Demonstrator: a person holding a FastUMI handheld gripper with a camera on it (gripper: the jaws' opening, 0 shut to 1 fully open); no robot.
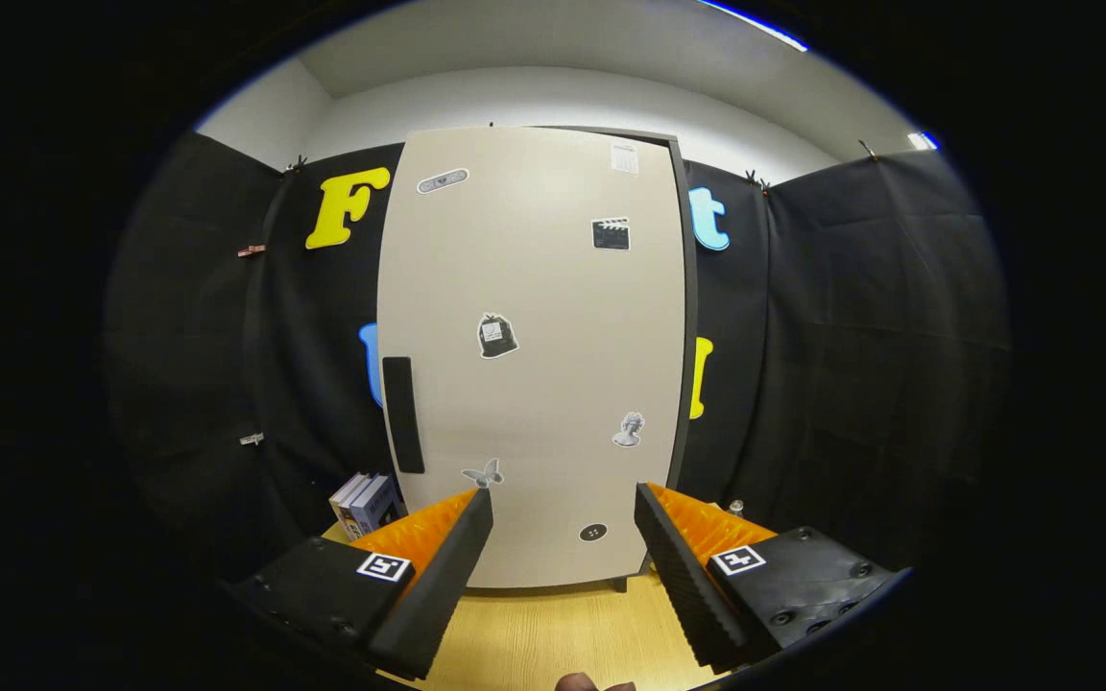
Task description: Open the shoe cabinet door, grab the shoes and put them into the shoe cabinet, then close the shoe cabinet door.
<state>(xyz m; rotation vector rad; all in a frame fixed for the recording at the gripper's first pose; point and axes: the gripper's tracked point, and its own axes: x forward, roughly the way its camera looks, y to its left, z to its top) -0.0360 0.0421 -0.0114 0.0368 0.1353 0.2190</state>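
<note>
The claw (563, 537) is held open, its 2 fingers (438, 576) spread apart with nothing between them. Just beyond them a cabinet (534, 365) is seen standing upright on the tabletop (553, 633), its pale door (553, 288) shut. A dark handle (403, 415) is set vertically along the door's left edge, and several small stickers (497, 336) are scattered over the door. Books (366, 504) are stood beside the cabinet's lower left corner, past the left finger. A small object (735, 505), too small to identify, sits by the cabinet's lower right.
</note>
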